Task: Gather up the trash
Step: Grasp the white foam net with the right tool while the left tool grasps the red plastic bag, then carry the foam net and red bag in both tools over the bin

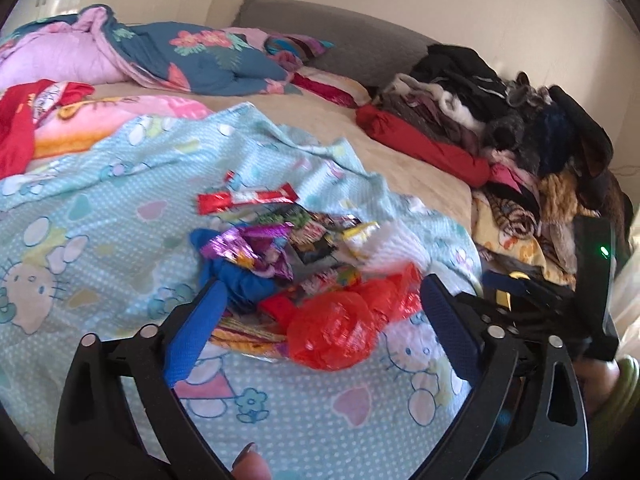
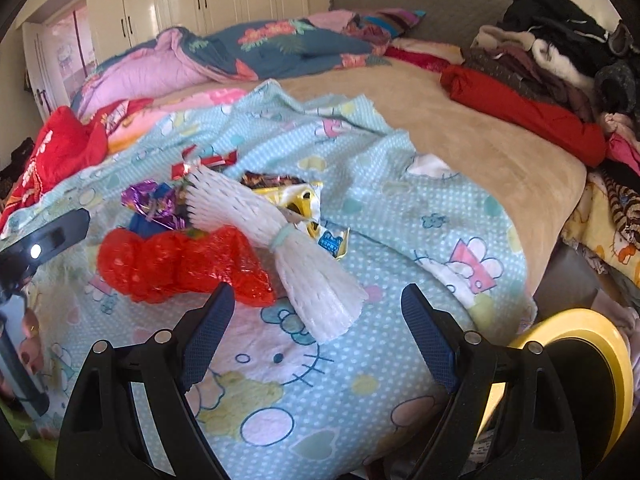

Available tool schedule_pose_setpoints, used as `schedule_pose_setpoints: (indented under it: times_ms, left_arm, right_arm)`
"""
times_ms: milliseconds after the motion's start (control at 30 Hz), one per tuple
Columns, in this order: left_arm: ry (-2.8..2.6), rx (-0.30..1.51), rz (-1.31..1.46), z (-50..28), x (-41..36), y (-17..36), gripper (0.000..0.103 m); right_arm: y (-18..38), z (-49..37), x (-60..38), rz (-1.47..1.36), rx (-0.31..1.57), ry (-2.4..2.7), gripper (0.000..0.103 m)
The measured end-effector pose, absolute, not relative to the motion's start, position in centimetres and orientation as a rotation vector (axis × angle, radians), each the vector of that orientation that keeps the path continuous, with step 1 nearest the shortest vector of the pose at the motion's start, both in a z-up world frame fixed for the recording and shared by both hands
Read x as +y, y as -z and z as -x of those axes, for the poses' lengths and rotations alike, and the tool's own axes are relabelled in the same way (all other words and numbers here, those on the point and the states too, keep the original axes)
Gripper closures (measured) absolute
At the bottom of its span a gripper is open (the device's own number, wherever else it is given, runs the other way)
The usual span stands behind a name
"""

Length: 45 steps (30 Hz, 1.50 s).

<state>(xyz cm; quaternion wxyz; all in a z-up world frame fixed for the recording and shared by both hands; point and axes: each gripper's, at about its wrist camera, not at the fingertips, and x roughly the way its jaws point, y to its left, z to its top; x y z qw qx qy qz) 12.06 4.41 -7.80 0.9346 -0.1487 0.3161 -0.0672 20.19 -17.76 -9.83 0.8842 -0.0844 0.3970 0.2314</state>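
While both sets of jaws stand wide apart and grip nothing, the trash lies in a loose heap on the light blue cartoon-cat blanket (image 2: 360, 400) spread over the bed (image 2: 480, 152). Nearest the left gripper (image 1: 316, 336) is a crumpled red plastic bag (image 1: 336, 328), sitting between its blue pads without being pressed by them. Beyond the red bag, a blue crumpled piece (image 1: 248, 284) and a purple foil wrapper (image 1: 248, 248) lie together, and farther still a long red-and-white wrapper (image 1: 248, 200) lies with its long axis running left to right in the left wrist view.

From the right wrist view, a white foam net sleeve (image 2: 276, 240), tied at its middle, lies just right of the red bag, its long axis slanting from the far left down toward the right gripper (image 2: 320, 340), whose pads hover short of its near end. Yellow wrappers (image 2: 304, 200) peek out behind the sleeve, partly covered by it.

Motion blur smears the smaller wrappers beyond the red bag, so their print cannot be read. A yellow round object (image 2: 592, 364) is cut off behind the right gripper's frame. Piled clothes (image 1: 500, 128) crowd the bed's right edge.
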Motion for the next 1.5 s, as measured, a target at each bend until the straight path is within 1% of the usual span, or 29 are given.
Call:
schedule_pose_setpoints:
  times_ms: [33, 167, 233, 300, 367, 467, 600, 667, 700, 767, 800, 867, 967, 1500]
  left_arm:
    - [0.147, 0.653, 0.296, -12.1, 4.1, 8.0, 0.017]
    - [0.168, 0.680, 0.289, -12.5, 3.8, 8.7, 0.021]
    - [0.175, 0.696, 0.290, -12.7, 3.7, 9.1, 0.024]
    - [0.175, 0.707, 0.279, -12.8, 3.5, 9.4, 0.027]
    - [0.176, 0.715, 0.273, -12.8, 3.3, 9.7, 0.033]
    - [0.170, 0.722, 0.266, -12.8, 3.2, 10.0, 0.036]
    - [0.163, 0.736, 0.254, -12.8, 2.9, 10.3, 0.049]
    - [0.168, 0.741, 0.248, -12.9, 2.7, 10.4, 0.060]
    - [0.172, 0.743, 0.242, -12.8, 2.6, 10.4, 0.070]
    - [0.183, 0.742, 0.236, -12.8, 2.4, 10.3, 0.084]
    - [0.190, 0.738, 0.237, -12.7, 2.4, 10.1, 0.086]
    - [0.199, 0.729, 0.240, -12.6, 2.3, 9.8, 0.090]
    - [0.211, 0.711, 0.249, -12.6, 2.2, 9.1, 0.091]
    - [0.292, 0.604, 0.221, -11.3, -0.4, 4.4, 0.092]
  right_arm:
    - [10.3, -20.7, -17.5, 0.179, 0.846, -0.487, 0.023]
    - [11.3, -21.8, -17.0, 0.180, 0.893, -0.497, 0.033]
    - [11.5, -21.9, -16.8, 0.176, 0.902, -0.506, 0.044]
    - [11.6, -21.7, -16.7, 0.184, 0.904, -0.514, 0.064]
    - [11.7, -21.6, -16.7, 0.185, 0.904, -0.519, 0.073]
    - [11.4, -20.7, -17.2, 0.154, 0.893, -0.524, 0.078]
    - [10.9, -19.9, -18.2, 0.092, 0.882, -0.515, 0.081]
    - [10.7, -19.5, -18.8, 0.055, 0.880, -0.504, 0.081]
    - [10.5, -19.3, -19.0, 0.044, 0.877, -0.499, 0.081]
    - [10.2, -18.9, -19.6, 0.020, 0.866, -0.493, 0.082]
    - [10.0, -18.6, -19.9, 0.008, 0.858, -0.492, 0.082]
    - [9.6, -18.2, -20.4, -0.014, 0.846, -0.486, 0.082]
    - [8.9, -17.7, -21.2, -0.044, 0.827, -0.484, 0.083]
    - [5.0, -15.5, -25.8, -0.131, 0.706, -0.433, 0.084]
